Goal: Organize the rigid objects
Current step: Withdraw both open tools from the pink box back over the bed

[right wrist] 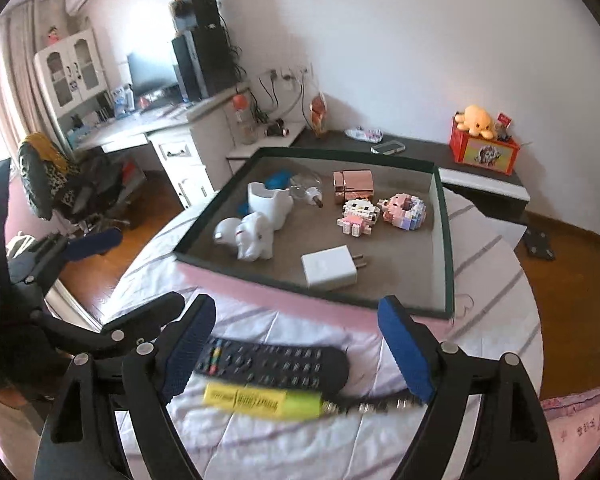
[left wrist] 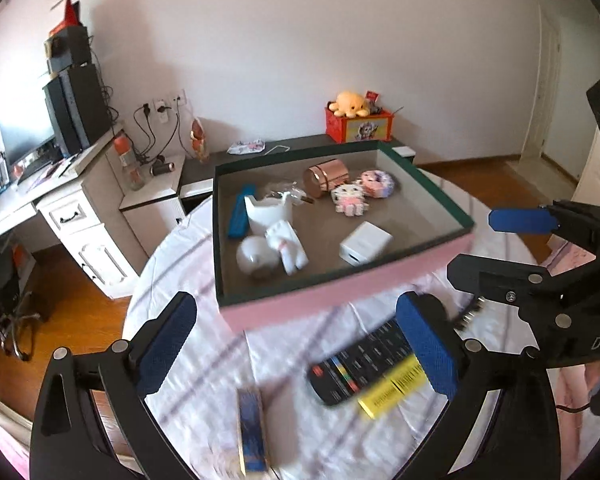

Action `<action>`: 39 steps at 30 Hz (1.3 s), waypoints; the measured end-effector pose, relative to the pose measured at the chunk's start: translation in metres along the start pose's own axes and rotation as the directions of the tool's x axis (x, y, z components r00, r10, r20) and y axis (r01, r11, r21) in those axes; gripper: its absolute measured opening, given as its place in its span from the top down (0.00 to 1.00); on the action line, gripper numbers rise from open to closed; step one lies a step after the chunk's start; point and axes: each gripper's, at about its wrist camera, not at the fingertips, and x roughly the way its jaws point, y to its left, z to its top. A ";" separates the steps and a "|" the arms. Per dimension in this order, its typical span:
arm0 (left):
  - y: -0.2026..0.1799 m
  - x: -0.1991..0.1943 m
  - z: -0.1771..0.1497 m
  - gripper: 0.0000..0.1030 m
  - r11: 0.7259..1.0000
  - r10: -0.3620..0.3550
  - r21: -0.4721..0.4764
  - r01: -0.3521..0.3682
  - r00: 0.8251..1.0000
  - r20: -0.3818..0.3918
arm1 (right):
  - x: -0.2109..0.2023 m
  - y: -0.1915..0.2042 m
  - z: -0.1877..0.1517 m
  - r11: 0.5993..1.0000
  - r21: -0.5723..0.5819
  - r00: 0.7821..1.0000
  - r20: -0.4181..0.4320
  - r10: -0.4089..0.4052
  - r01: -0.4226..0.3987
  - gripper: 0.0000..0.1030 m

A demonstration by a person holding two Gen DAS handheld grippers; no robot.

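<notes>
Room: a bedroom corner with a white desk (left wrist: 72, 216), a low dark cabinet along the wall and a red toy box (right wrist: 485, 152) with a yellow plush on top.
Surface: a round table under a white cloth with faint stripes (right wrist: 260, 440).
Tray: a shallow pink-sided box (left wrist: 340, 300) sits toward the surface's far edge, holding a white charger (right wrist: 329, 268), two brick-built figures (right wrist: 358, 216), a rose-gold case (right wrist: 353, 187), white ceramic pieces (right wrist: 256, 236) and a blue item at its far left corner.
Outside the tray: a black remote (right wrist: 276, 364) and a yellow marker (right wrist: 264, 400) lie side by side near the front edge, a small dark box (left wrist: 252, 428) further left.
Left tongs (left wrist: 296, 344): spread wide, nothing between the blue pads, hovering over the cloth.
Right tongs (right wrist: 300, 352): also wide and empty, above the remote and marker, not touching them.
</notes>
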 end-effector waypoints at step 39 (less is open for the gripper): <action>0.031 -0.009 -0.133 0.00 0.972 0.055 -0.222 -0.079 0.992 -0.111 | -0.017 -0.046 -0.139 0.981 0.126 0.988 -0.056 -0.143 0.149 0.00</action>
